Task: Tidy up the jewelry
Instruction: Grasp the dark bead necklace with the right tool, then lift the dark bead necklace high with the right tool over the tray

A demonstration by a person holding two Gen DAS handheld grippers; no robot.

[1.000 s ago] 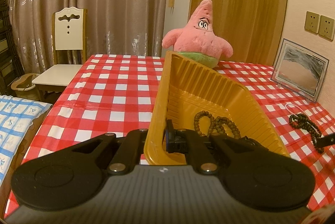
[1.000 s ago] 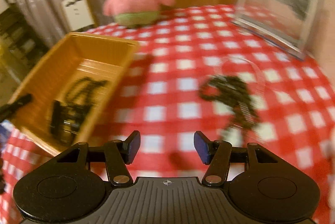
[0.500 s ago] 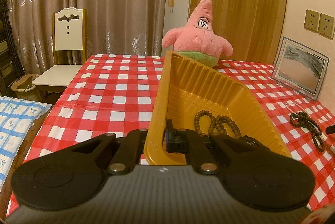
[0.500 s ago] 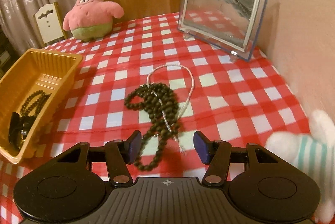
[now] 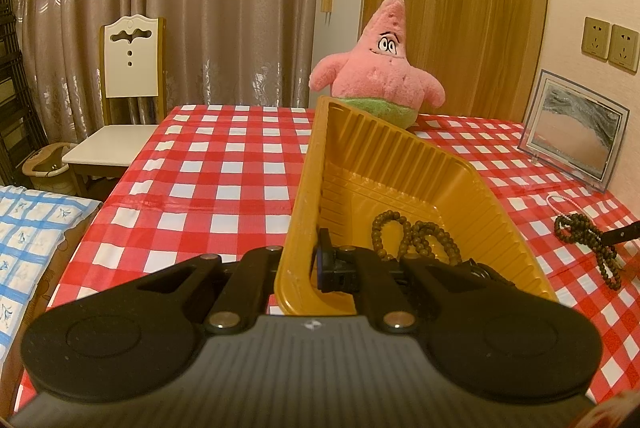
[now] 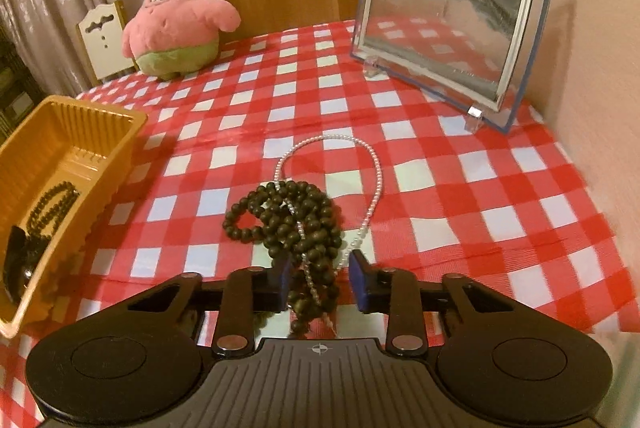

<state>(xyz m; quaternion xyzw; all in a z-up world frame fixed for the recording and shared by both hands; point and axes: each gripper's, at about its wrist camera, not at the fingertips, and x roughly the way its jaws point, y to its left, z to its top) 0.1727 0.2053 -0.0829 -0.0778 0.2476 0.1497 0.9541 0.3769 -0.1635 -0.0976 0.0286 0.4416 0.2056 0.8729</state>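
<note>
The left gripper (image 5: 306, 268) is clamped on the near wall of the yellow tray (image 5: 400, 156), holding it tipped up on the red-checked tablecloth (image 5: 224, 164), with a strand of brown beads (image 5: 416, 234) lying inside. The right gripper (image 6: 318, 278) is closing its jaws around the tail of the dark bead necklace (image 6: 288, 218), which lies heaped on the cloth right of the tray, tangled with a thin pearl strand (image 6: 374, 164) (whether the pads already press on the beads I cannot tell, a gap shows on the right side). A pink star plush (image 6: 176, 16) and a framed picture (image 6: 448, 20) stand at the far edge.
</note>
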